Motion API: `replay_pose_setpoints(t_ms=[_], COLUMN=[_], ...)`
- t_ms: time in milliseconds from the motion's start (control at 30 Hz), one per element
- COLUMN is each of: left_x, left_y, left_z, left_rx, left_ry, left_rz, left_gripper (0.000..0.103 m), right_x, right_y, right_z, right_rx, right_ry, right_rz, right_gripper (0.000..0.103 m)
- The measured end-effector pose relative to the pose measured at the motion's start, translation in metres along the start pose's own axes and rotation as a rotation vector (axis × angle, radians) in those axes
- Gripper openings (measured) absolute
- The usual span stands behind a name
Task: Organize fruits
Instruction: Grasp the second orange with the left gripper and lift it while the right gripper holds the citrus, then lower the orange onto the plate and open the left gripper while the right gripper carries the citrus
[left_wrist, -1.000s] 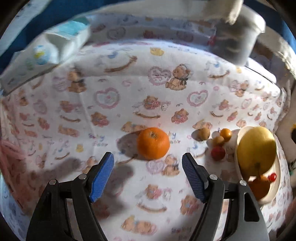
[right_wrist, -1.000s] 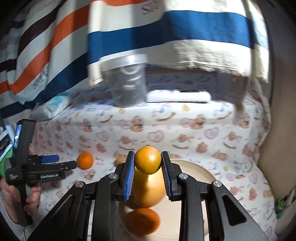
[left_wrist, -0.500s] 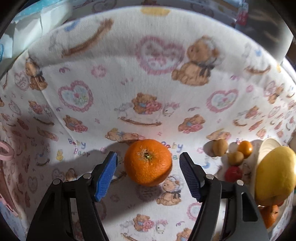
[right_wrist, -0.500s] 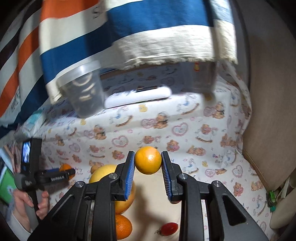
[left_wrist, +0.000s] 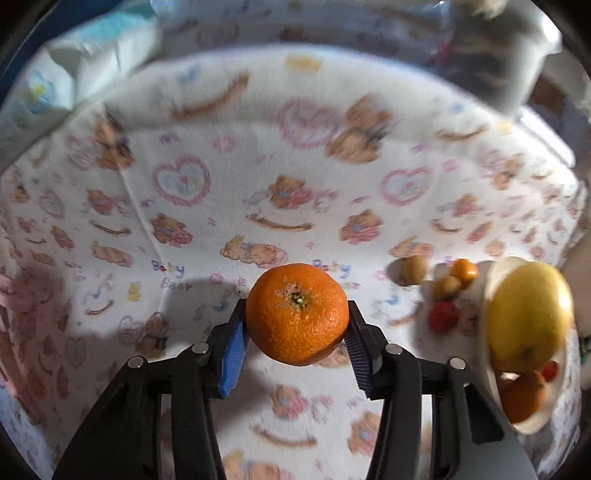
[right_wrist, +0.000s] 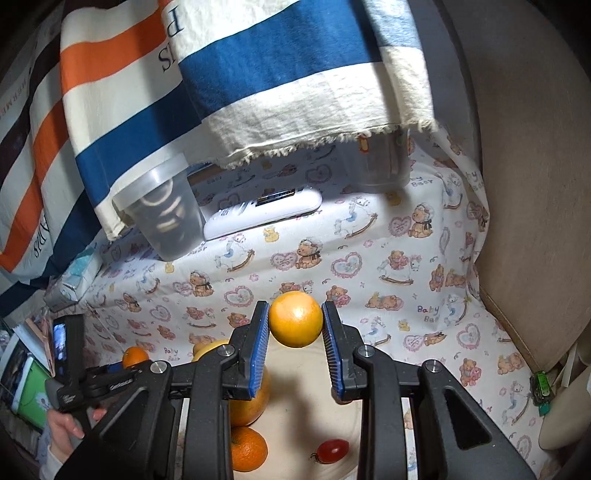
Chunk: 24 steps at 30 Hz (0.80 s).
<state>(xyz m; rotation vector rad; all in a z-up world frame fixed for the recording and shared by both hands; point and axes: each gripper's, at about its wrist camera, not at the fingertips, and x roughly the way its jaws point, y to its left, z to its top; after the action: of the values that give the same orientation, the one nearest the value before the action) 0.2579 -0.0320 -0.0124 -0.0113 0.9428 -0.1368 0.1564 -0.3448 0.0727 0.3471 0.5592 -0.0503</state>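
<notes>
- A home, most likely a living or bedroom corner: the work surface is covered with a nursery-print cloth (right_wrist: 369, 258) of teddy bears, hearts and rocking horses, lettered "Baby Bear".
- A striped blanket (right_wrist: 221, 85) in orange, blue and cream hangs over the back of it.
- A padded beige cushion (right_wrist: 528, 184) stands at the right edge.
- Household bits lie about: a pack of wipes (left_wrist: 96, 62), a clear plastic tub (right_wrist: 162, 210), a white remote-like device (right_wrist: 262, 212).
- A shallow plate (right_wrist: 306, 398) of fruit sits on the cloth.
</notes>
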Motion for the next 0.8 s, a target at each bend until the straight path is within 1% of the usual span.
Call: replay_pose_setpoints(t_ms=[100,200,267,400,433,467,500,533,567,667,800], left_x=[-0.031,-0.060,-0.072,-0.088,-0.090,-0.088,-0.090,-0.088,-0.090,-0.083,-0.069], left_y=[-0.011,-0.025,-0.046,-0.098,-0.109,-0.126,-0.135,-0.144,-0.156,-0.190,-0.218], left_z=[-0.007,-0.017,-0.022,-0.034,-0.035,-0.030,-0.032,-0.036,-0.037,-0.039,-0.050], left_rx=[0.032,0.068,0.109,0.243,0.270,0.298,0.320,0.339,0.362,0.421,0.467], left_ry=[-0.052,-0.099,-0.108,-0.109,-0.109,-0.109,-0.111,-0.114,-0.113,-0.093,-0.054], left_rz=[-0.010,-0.066,-0.111,-0.175,-0.212,-0.274,-0.334,-0.373,-0.394,-0.396,-0.387], left_gripper=[0.048,0.048,0.048,0.048,0.048,0.048,0.048,0.048,0.048,0.048,0.048], right_x=[-0.003,-0.004,-0.004,0.000,0.001,0.003,0.006,0.008,0.010,0.012,0.018], right_y=[-0.005,-0.006,-0.006,-0.011,-0.013,-0.015,-0.018,-0.019,-0.023,-0.033,-0.051], right_z=[0.004,0.006,0.006,0.005,0.005,0.005,0.005,0.006,0.006,0.008,0.013], right_rx=[0.027,0.035,0.032,0.059,0.074,0.086,0.093,0.096,0.106,0.141,0.178], right_ry=[0.002,0.015,0.016,0.043,0.055,0.072,0.091,0.109,0.124,0.137,0.160], right_rz=[0.023,0.043,0.035,0.030,0.043,0.060,0.072,0.074,0.071,0.082,0.076], right_gripper=[0.029,0.029,0.029,0.029,0.029,0.029,0.029,0.029,0.029,0.029,0.029])
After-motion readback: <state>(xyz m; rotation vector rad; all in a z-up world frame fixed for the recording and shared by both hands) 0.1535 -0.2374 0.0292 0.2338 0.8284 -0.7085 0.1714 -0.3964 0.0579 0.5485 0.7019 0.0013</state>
